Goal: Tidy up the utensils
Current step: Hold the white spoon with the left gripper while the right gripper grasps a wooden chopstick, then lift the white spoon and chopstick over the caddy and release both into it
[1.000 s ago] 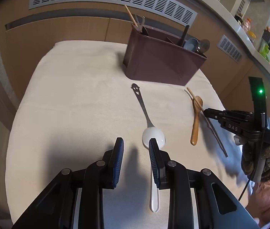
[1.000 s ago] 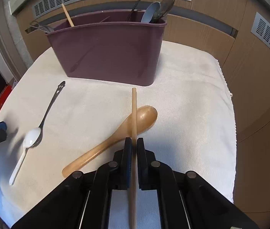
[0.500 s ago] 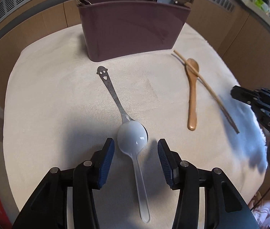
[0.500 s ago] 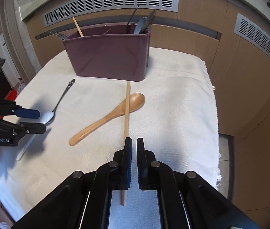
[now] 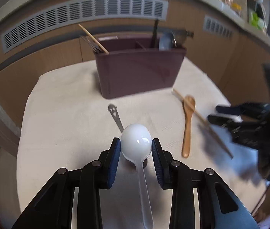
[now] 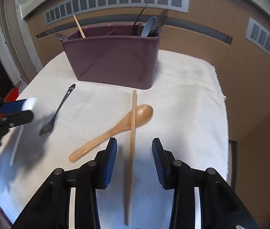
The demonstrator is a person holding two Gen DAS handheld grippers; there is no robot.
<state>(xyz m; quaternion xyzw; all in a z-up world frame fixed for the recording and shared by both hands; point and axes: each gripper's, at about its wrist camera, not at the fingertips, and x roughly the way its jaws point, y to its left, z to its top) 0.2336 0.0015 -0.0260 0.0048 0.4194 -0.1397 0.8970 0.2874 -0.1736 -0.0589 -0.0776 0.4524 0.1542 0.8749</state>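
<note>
Two fisheye views show a table (image 5: 58,126) covered in a cream cloth, with utensils scattered in front of a maroon caddy.

Left wrist view: the left claw (image 5: 136,148) fills the bottom of the frame, its blue-padded fingers (image 5: 114,160) pressed against either side of the bowl of a white plastic spoon (image 5: 136,143). The spoon's translucent handle runs back toward 6 o'clock between the black arms. Just beyond the bowl, toward 11 o'clock, a metal spoon handle (image 5: 115,115) pokes out, its end cut with a small smiling face. The maroon caddy (image 5: 138,72) stands at 12 o'clock, holding a wooden chopstick at its left end and dark utensils at its right. At 2 o'clock a wooden spoon (image 5: 188,126) lies on the cloth, crossed by a loose chopstick (image 5: 201,120). The right claw (image 5: 219,112) enters at 3 o'clock, blurred, with a green light glowing above it. No writing can be read here.

Right wrist view: the right claw (image 6: 134,152) is spread wide and grips nothing. The chopstick (image 6: 132,137) lies lengthwise between its fingers without touching either pad, and crosses the wooden spoon (image 6: 115,128) near its bowl. The caddy (image 6: 112,57) sits at 12 o'clock. The metal spoon (image 6: 58,110) lies at 10 o'clock. The left claw (image 6: 23,107) shows at 9 o'clock, blurred, the white spoon (image 6: 29,103) a pale smear at its tips. No label is legible.
</note>
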